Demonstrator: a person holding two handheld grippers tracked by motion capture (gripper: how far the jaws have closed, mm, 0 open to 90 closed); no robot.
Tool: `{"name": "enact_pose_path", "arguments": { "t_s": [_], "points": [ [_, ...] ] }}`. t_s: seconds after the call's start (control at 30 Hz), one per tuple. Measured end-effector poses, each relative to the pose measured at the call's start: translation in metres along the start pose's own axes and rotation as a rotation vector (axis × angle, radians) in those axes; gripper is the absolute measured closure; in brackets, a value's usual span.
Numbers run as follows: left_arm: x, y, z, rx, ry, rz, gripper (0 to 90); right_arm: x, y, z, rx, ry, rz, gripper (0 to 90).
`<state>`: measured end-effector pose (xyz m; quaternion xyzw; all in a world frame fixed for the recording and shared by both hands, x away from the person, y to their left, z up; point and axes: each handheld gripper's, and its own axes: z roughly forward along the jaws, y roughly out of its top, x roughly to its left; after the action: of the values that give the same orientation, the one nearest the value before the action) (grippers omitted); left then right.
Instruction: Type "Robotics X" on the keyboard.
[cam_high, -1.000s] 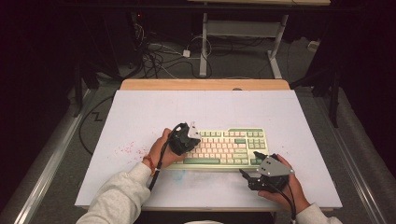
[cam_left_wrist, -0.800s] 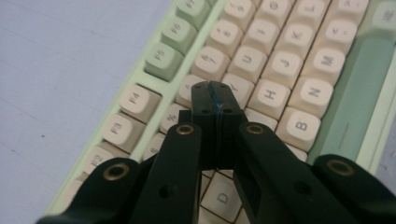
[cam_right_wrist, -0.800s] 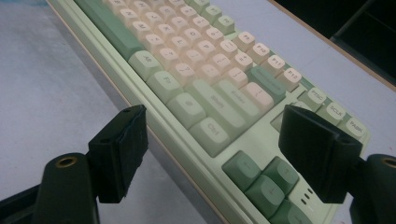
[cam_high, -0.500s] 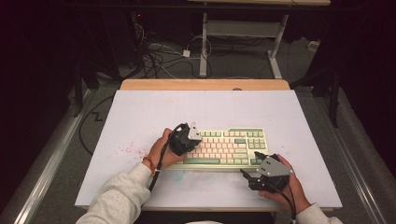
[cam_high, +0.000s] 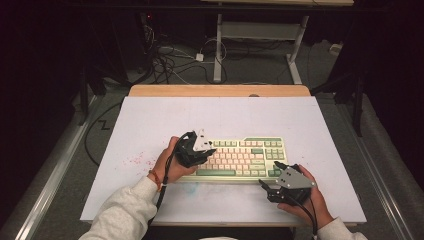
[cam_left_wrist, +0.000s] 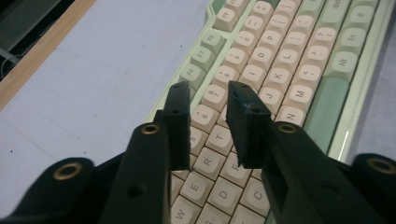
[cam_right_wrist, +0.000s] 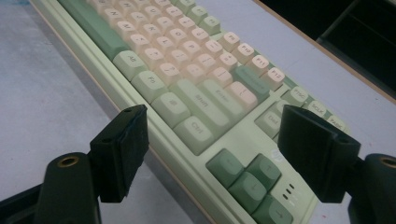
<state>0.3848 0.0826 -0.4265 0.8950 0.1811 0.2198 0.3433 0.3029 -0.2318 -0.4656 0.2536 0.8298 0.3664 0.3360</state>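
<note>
The mechanical keyboard (cam_high: 240, 157), cream keys with sage-green modifiers, lies flat on the white table top (cam_high: 150, 120), a little below and right of centre in the high view, its long edge running across the frame so both hands can come at it from the near side. The left gripper (cam_high: 209, 148) hangs over the keyboard's left end, tilted down toward the letter rows. In the left gripper view its two black jaws stand a modest gap apart above the cream keycaps (cam_left_wrist: 261, 70), with the number and upper letter rows showing between and beyond them. The jaws have just been opening, and nothing is pinched between them. I'd judge that narrow spread suits working on a single key rather than the whole case, though I can't tell whether a pad tip touches a cap. The right gripper (cam_high: 267, 181) sits low at the keyboard's near right corner, in the lower right of the high view. In the right gripper view its jaws are spread wide, one on the table side of the front edge and the other over the green arrow keys (cam_right_wrist: 247, 179), straddling that corner without pressing on it. That looks to me like a bracing stance, ready to steady the board or stop it sliding while the other hand works on the keys.
</note>
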Motion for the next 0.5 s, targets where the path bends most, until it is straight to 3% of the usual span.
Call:
{"name": "enact_pose_path", "arguments": {
  "t_s": [0.37,0.5],
  "points": [
    [-0.007,-0.005,-0.011,-0.062,0.046,-0.006,26.6,-0.003,0.000,-0.001,-0.002,-0.005,0.016,25.2],
    [-0.006,-0.009,-0.018,-0.093,0.066,-0.012,20.5,-0.003,-0.001,-0.001,-0.001,-0.005,0.020,25.1]
  ]
}}
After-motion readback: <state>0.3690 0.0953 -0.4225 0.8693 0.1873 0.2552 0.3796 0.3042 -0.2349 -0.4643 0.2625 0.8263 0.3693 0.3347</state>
